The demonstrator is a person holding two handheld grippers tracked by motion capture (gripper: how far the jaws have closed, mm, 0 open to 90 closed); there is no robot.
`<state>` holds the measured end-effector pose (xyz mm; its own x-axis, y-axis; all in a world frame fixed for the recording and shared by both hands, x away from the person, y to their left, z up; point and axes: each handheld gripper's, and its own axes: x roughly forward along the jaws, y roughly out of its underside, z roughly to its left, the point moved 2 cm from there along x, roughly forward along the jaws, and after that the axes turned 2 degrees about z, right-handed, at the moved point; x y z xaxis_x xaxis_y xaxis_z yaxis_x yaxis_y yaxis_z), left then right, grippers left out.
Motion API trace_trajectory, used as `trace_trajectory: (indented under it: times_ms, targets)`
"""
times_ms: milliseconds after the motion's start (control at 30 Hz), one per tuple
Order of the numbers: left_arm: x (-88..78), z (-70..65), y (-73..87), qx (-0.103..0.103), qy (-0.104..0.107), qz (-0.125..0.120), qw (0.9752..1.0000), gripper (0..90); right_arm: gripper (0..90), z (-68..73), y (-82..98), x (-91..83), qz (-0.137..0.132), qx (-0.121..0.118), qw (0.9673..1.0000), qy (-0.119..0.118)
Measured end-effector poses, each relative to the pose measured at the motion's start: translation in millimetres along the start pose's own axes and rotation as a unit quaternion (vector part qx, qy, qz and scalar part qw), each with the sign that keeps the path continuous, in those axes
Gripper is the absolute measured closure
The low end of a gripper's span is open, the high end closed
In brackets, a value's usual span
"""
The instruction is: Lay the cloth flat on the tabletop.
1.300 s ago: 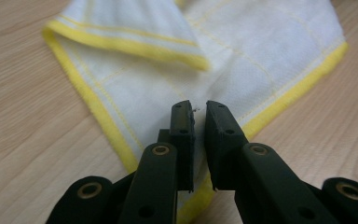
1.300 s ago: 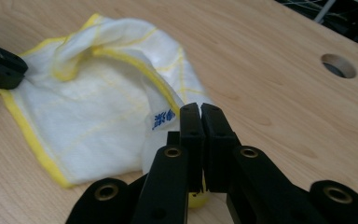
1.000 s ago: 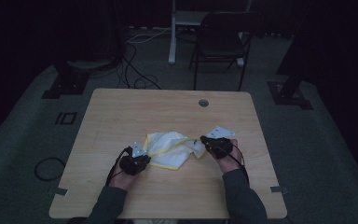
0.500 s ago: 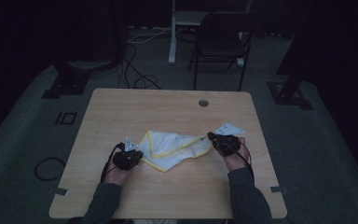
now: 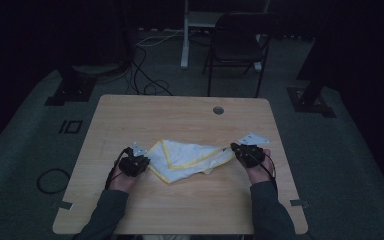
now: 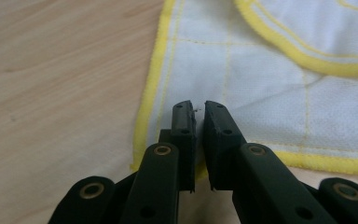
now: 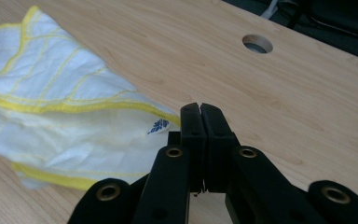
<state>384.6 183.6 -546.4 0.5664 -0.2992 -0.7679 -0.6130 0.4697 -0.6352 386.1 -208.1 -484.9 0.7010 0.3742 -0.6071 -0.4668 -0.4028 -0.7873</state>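
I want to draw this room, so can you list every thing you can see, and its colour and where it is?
cloth: one, white with yellow edging, middle of the table, pulled between both tools
table: one, light wood, round hole near its far edge
chair: one, dark, on the floor behind the table
cables: several, dark, on the floor beyond the table
left tool: one, black, shut on the cloth's left corner
right tool: one, black, shut on the cloth's right corner
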Motion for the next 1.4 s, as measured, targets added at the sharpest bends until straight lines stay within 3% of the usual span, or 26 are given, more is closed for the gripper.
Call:
trace_trajectory:
  times_ms: [67, 133, 167, 233, 333, 400, 567, 667, 833, 1033, 1400]
  targets:
    - [1.2, 3.5, -1.0, -0.002, -0.003, 0.0, 1.0, 83.5, 89.8, -0.4, 2.2, 2.7, 0.008, 0.0, 1.0, 0.002]
    - [1.6, 7.9, -1.2, -0.003, -0.017, 0.002, 0.9999, 83.7, 90.0, -1.7, 4.7, 4.4, 0.017, -0.001, 0.9997, 0.019]
    - [1.7, 10.5, -0.9, -0.013, -0.015, 0.001, 0.9998, 83.7, 90.0, -4.2, 5.9, 4.3, 0.018, 0.003, 0.9996, 0.02]
    - [1.8, 13.0, -0.1, -0.023, -0.009, -0.001, 0.9997, 83.5, 90.0, -8.8, 8.2, 2.7, 0.017, 0.014, 0.9996, 0.016]
    - [1.6, 10.6, 0.6, -0.025, -0.019, -0.006, 0.9995, 82.1, 90.0, -8.8, 10.6, 1.3, 0.019, 0.012, 0.9997, 0.01]
    - [0.1, 10.0, 1.0, -0.031, -0.011, -0.013, 0.9994, 77.7, 90.0, -6.0, 11.4, 2.4, 0.018, 0.009, 0.9998, -0.001]
    - [-9.0, 3.8, 0.1, -0.031, 0.015, -0.046, 0.9983, 69.2, 83.9, 8.0, 9.8, 9.1, 0.014, -0.002, 0.9995, -0.027]
    - [-16.0, -5.7, -1.3, -0.024, 0.027, -0.058, 0.9976, 68.8, 79.1, 26.2, 4.7, 17.8, 0.009, -0.025, 0.9981, -0.055]
    - [-19.6, -12.7, 0.4, -0.021, 0.035, -0.061, 0.9973, 68.5, 77.2, 50.2, -4.4, 30.2, 0.007, -0.049, 0.9953, -0.083]
    - [-20.1, -17.8, 4.2, -0.022, 0.044, -0.056, 0.9972, 68.7, 74.7, 68.6, -9.3, 43.2, 0.004, -0.061, 0.9919, -0.111]
    - [-18.9, -11.9, 9.8, -0.034, 0.034, -0.052, 0.9975, 70.6, 71.5, 97.4, -16.5, 62.7, 0.007, -0.084, 0.9854, -0.148]
